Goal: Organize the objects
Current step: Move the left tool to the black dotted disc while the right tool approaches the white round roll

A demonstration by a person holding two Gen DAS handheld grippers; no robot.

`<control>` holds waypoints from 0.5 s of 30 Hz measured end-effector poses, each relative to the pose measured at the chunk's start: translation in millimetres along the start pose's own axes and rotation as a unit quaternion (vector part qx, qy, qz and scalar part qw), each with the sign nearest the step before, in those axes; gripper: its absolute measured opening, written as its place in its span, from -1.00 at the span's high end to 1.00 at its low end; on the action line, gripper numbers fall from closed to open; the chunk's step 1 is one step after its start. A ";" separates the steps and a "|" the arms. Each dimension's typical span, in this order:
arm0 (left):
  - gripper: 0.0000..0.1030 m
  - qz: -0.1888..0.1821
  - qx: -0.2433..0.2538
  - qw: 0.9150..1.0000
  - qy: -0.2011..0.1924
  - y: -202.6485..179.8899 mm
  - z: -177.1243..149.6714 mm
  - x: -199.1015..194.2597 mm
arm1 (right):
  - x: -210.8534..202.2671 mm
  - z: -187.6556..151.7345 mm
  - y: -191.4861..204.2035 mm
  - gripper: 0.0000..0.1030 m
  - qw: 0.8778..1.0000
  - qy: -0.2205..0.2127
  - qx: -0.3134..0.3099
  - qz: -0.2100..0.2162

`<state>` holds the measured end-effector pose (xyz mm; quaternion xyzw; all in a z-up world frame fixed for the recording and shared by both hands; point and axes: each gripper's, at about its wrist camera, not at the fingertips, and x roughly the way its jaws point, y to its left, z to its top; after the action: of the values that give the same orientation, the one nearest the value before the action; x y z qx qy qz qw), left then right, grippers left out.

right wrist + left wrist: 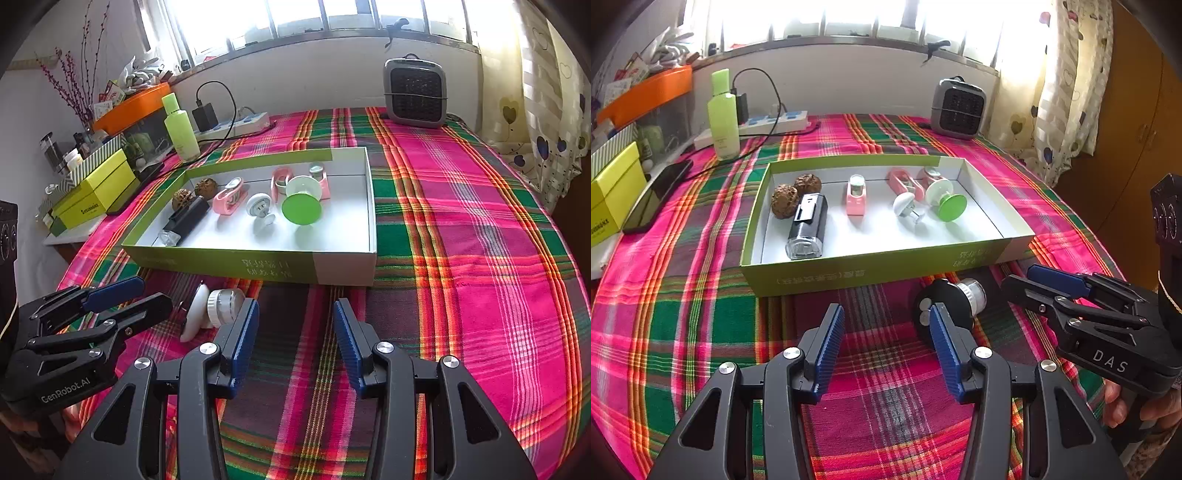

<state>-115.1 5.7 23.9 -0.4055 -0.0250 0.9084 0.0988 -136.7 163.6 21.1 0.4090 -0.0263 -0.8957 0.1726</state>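
Knob (945,306) shows black from left, white (218,308) from right.

Bright barred window (332,18) overexposed above white wall (849,81). Heart-print cream curtain (1067,92) right. Brown wooden cabinet (1137,122) beyond. Pink-green plaid tablecloth (461,221) covers table.

Bare cloth (461,295) lies right of the box (343,269); a suction knob (218,306) sits before it.
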 end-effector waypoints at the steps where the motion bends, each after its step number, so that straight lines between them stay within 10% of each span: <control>1: 0.08 -0.003 0.001 1.000 0.001 -0.8 0.0 1.1 | 0.5 0.2 -0.8 0.15 1.000 0.001 0.001 -0.001; 15: 0.07 -0.042 0.013 0.999 0.020 -13.9 3.6 16.2 | 0.8 2.5 -9.6 0.15 1.000 0.002 0.010 -0.002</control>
<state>-126.1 22.7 16.2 -0.4211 -0.0283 0.8953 0.1427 -141.7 172.1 20.4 0.4126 -0.0340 -0.8948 0.1671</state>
